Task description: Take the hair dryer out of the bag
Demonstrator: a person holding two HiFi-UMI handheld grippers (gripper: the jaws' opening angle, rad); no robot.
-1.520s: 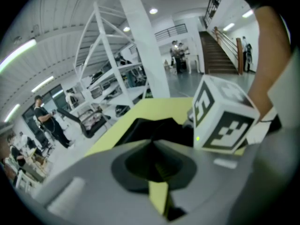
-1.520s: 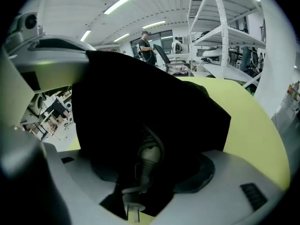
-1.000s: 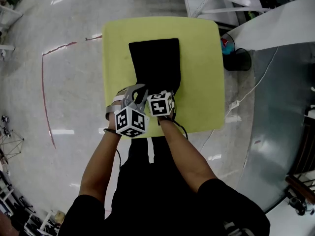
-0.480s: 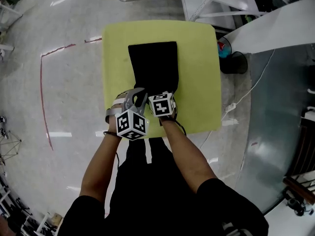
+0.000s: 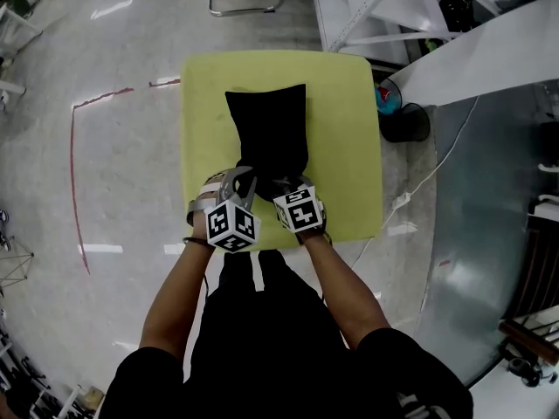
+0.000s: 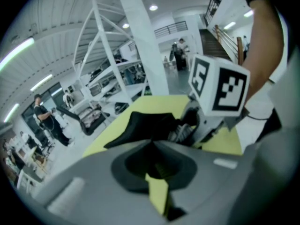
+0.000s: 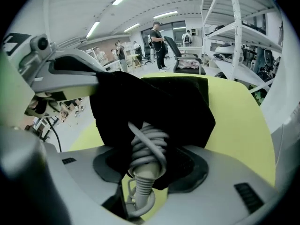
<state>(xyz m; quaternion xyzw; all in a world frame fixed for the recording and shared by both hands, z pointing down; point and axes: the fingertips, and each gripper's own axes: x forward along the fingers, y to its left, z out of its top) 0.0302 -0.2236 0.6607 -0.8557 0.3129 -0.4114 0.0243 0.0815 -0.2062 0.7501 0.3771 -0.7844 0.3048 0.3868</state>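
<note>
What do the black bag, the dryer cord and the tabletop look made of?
Bag: soft matte black cloth; it sags and folds, no shine.
Cord: smooth light-grey rubber or plastic sheath, bent in tight loops round the pale, ribbed plastic end of the hair dryer.
Tabletop: yellow-green, flat, matte; laminate or painted board, can't tell.

Black bag on the desk hides most of the hair dryer; only its cord-wrapped handle end shows. Distant people in the hall are too small to make out.
</note>
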